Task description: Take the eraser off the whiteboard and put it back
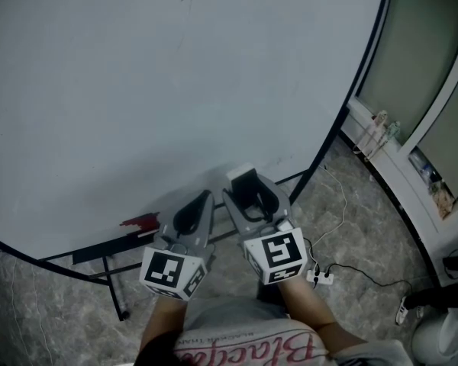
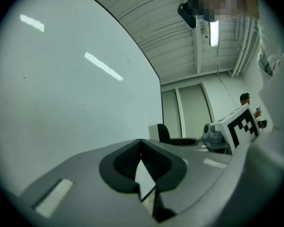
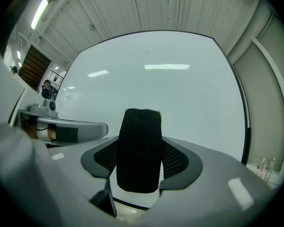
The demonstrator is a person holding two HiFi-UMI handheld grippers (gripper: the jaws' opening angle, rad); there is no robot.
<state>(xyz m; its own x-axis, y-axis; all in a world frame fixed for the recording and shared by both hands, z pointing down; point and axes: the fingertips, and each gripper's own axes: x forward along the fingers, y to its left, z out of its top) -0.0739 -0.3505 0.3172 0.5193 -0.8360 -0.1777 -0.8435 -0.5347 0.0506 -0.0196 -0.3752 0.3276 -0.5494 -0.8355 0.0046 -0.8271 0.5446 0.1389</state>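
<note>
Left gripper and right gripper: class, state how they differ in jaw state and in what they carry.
The left gripper has its jaws closed together; the right gripper has its jaws standing apart. The left gripper holds nothing; the right gripper clamps the black eraser. Both are grey, bear a marker cube and point toward the whiteboard.

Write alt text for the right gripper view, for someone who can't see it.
The right gripper clamps a black felt eraser block upright between its ribbed dark pads. Behind it a large white whiteboard with a dark frame fills most of the view, under a panelled ceiling.
</note>
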